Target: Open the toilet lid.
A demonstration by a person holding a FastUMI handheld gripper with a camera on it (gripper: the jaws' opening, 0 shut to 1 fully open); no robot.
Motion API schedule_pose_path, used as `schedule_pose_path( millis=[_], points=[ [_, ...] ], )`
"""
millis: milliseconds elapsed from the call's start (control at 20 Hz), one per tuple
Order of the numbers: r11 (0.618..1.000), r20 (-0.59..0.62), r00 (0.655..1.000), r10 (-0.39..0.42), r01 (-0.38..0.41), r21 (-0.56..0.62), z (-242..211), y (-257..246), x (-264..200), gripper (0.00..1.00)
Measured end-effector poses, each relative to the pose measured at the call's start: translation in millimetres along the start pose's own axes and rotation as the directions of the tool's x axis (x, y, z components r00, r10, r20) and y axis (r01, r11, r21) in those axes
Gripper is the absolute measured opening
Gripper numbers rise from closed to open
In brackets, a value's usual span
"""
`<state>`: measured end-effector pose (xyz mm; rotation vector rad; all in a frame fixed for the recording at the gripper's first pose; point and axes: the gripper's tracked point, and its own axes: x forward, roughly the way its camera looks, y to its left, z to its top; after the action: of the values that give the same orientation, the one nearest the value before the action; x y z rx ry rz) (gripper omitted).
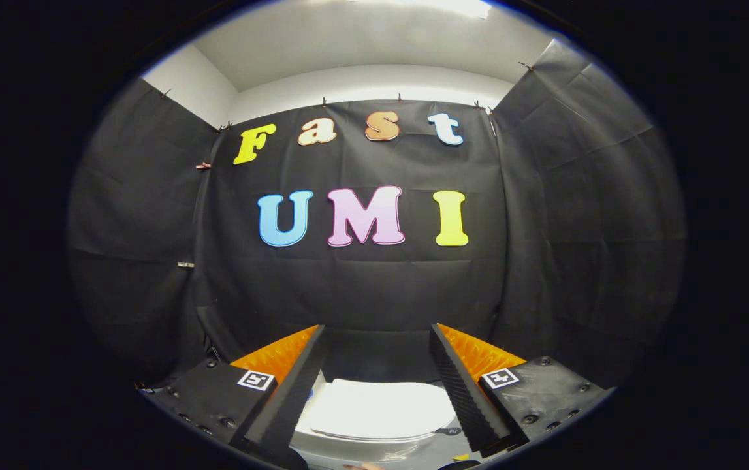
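Approach step, lid not yet touched. Tongs (377, 375) spread wide, gripping nothing. White toilet lid (381, 411) lies closed, flat on the bowl, low between the two fingers and below their tips (front edge toward the camera). Next move, as I judge: drop the tongs to the lid's front lip, catch its underside, swing it up toward the back. Booth: black cloth wall (361, 287) behind; pale ceiling above, lit.

Fisheye camera rides on gripper (377, 385), faces forward along two spread fingers (289, 391) at lower centre, toward black cloth wall (361, 294). White toilet lid (381, 411) low between fingers, close below. Ceiling (374, 46) at top.
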<state>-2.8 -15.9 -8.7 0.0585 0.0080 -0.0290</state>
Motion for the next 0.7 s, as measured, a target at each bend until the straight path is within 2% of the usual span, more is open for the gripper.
schedule_pose_path(
  millis=[500,700],
  points=[
    [0.985,-0.082,0.992,-0.097,0.108,0.136,-48.4,-68.6,29.1,0.99],
    [0.963,-0.139,0.975,-0.172,0.196,0.184,-84.8,-115.1,46.8,0.99]
  ],
)
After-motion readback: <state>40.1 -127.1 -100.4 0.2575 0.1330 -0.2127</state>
